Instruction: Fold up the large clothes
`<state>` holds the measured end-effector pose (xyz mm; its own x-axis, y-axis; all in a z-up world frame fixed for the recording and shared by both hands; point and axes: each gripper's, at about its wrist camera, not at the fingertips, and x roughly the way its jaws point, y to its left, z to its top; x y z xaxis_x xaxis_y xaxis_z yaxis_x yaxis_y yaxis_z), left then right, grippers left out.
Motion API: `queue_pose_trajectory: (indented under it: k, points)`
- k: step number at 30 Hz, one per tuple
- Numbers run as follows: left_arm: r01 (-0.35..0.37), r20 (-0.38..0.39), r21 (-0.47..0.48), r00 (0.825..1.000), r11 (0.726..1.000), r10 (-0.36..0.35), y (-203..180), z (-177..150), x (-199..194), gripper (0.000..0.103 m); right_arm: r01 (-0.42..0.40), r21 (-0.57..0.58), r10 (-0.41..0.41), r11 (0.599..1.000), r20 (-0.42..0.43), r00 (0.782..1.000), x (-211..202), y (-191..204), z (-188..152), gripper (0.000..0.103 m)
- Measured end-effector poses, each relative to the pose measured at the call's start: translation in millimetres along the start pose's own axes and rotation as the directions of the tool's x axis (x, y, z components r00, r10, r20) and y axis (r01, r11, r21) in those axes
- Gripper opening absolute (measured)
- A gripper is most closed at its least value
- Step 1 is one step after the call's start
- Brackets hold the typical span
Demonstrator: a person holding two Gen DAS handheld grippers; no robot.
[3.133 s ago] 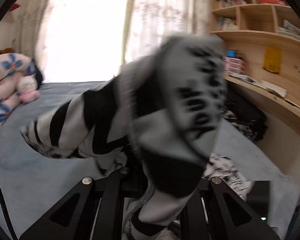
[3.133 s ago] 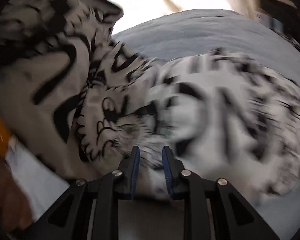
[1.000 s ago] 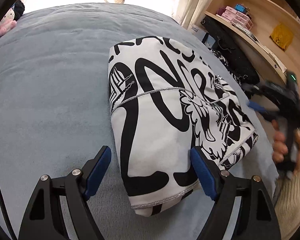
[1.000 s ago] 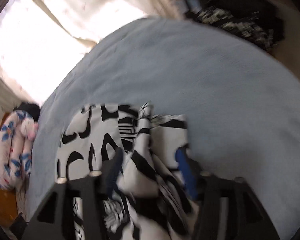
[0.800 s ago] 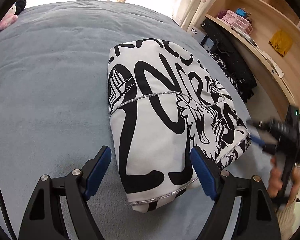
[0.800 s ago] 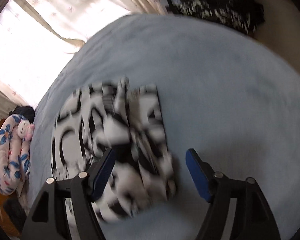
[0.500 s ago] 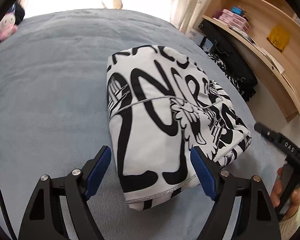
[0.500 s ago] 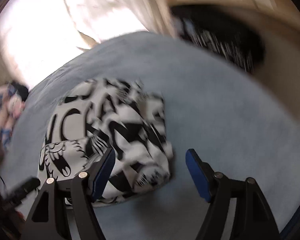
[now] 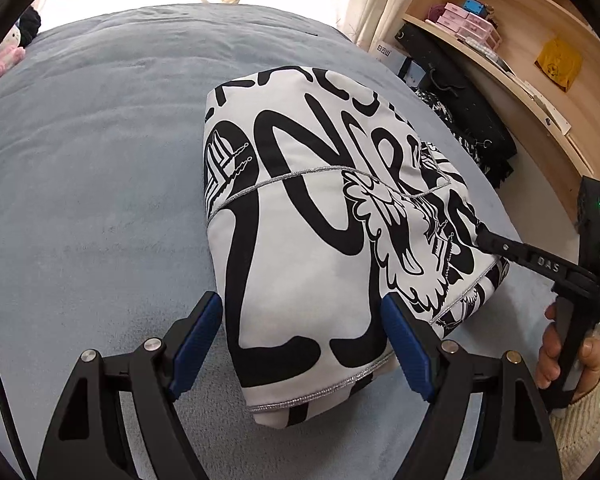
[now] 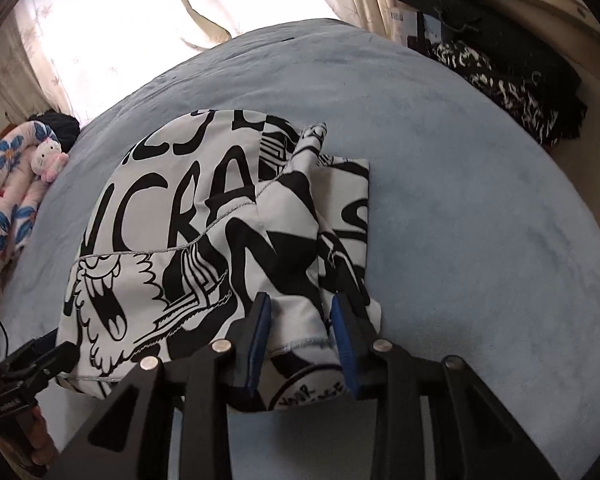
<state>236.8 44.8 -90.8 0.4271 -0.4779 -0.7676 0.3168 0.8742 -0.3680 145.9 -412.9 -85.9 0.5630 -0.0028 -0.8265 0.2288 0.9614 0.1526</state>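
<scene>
A folded white garment [image 9: 320,220] with bold black lettering lies on the blue-grey bed [image 9: 80,160]. My left gripper [image 9: 300,340] is open, and its blue pads [image 9: 198,336] straddle the garment's near corner without squeezing it. In the right wrist view the garment [image 10: 180,240] shows a raised fold along its right side. My right gripper [image 10: 300,320] is closing, with a bunched fold of the hem between its pads [image 10: 260,320], which press on the cloth. From the left wrist view, the right gripper [image 9: 488,240] reaches the garment's right edge, with a hand [image 9: 556,360] on its handle.
Wooden shelves [image 9: 520,40] with small boxes run along the right wall. A pile of black bags and patterned clothes [image 10: 500,72] sits beside the bed. A plush toy [image 10: 48,156] and floral quilt [image 10: 4,200] lie at the far left. Curtains [image 10: 140,20] hang behind.
My right gripper came in from the right and down to the garment's edge, and its jaws narrowed around a fold. The left gripper stayed put, still open.
</scene>
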Motion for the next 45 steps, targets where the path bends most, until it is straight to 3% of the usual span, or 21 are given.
queue_pose_trajectory:
  k: [7, 10, 14, 17, 19, 23, 26, 27, 28, 29, 31, 34, 36, 37, 38, 41, 43, 45]
  points:
    - [-0.004, -0.011, 0.001, 1.0, 1.0, 0.004, -1, -1, 3, 0.08, -0.058, -0.077, 0.049, 0.995, -0.118, 0.992, 27, 3, 7, 0.036]
    - [-0.003, -0.016, -0.013, 1.0, 1.0, 0.003, 2, 0, 4, 0.08, -0.058, -0.071, 0.051, 0.996, -0.098, 0.994, 11, 9, 6, 0.018]
    - [0.009, -0.008, -0.024, 1.0, 1.0, -0.01, 5, 1, 5, 0.08, -0.02, -0.004, 0.02, 1.0, 0.069, 0.997, -30, 6, -5, 0.012]
    - [0.023, -0.009, -0.018, 1.0, 1.0, -0.023, 4, -1, 9, 0.084, 0.03, 0.183, -0.038, 0.983, 0.037, 0.999, -2, -30, -26, 0.005]
    - [0.043, -0.03, -0.035, 0.999, 0.998, -0.044, 6, -5, 19, 0.084, 0.012, 0.263, -0.02, 0.965, 0.03, 0.999, 13, -44, -39, 0.005]
    - [0.062, -0.054, -0.063, 0.996, 0.996, -0.065, 10, -7, 25, 0.086, 0.033, 0.235, -0.041, 0.971, 0.031, 0.999, 7, -35, -34, 0.006]
    - [0.047, -0.052, -0.04, 0.997, 0.998, -0.049, 5, -2, 17, 0.086, -0.014, 0.245, -0.002, 0.969, 0.064, 0.998, -16, -32, -18, 0.007]
    - [0.043, -0.055, -0.035, 0.997, 0.998, -0.045, 4, 2, 13, 0.086, -0.03, 0.243, 0.01, 0.969, 0.085, 0.996, -21, -32, -13, 0.008]
    - [0.048, -0.058, -0.04, 0.997, 0.998, -0.05, 3, 7, 9, 0.086, -0.048, 0.242, 0.023, 0.969, 0.107, 0.994, -25, -31, -3, 0.016]
    - [0.059, -0.055, -0.055, 0.997, 0.997, -0.062, 4, 13, 6, 0.086, -0.057, 0.246, 0.028, 0.968, 0.119, 0.993, -24, -29, 6, 0.035]
    - [0.083, -0.016, -0.072, 0.996, 0.994, -0.084, 8, 28, 0, 0.086, -0.047, 0.24, 0.019, 0.97, 0.117, 0.993, -16, -28, 23, 0.061]
    - [0.04, 0.048, -0.069, 0.998, 0.997, -0.037, 11, 53, -4, 0.086, -0.031, 0.2, 0.024, 0.979, 0.039, 0.999, 17, -18, 44, 0.063]
    - [0.008, 0.062, -0.077, 0.998, 0.997, -0.004, 17, 71, 5, 0.086, -0.066, 0.18, 0.077, 0.981, -0.052, 0.996, 47, -14, 50, 0.062]
    - [-0.015, 0.056, -0.078, 0.998, 0.997, 0.019, 17, 77, 11, 0.085, -0.072, 0.157, 0.087, 0.985, -0.088, 0.992, 59, -12, 51, 0.043]
    - [-0.047, 0.037, -0.076, 0.998, 0.996, 0.05, 19, 83, 21, 0.083, -0.027, 0.139, 0.039, 0.99, -0.084, 0.996, 60, -11, 51, 0.02]
    - [-0.094, 0.01, -0.043, 0.995, 0.995, 0.095, 19, 85, 43, 0.081, -0.014, 0.172, 0.024, 0.985, -0.055, 0.998, 64, -25, 46, 0.016]
    - [-0.089, -0.008, -0.033, 0.996, 0.995, 0.089, 23, 80, 56, 0.082, -0.037, 0.249, 0.061, 0.968, -0.093, 0.994, 82, -40, 36, 0.018]
    - [-0.079, -0.013, -0.064, 0.997, 0.995, 0.078, 29, 79, 58, 0.082, -0.052, 0.273, 0.075, 0.961, -0.075, 0.994, 77, -42, 37, 0.02]
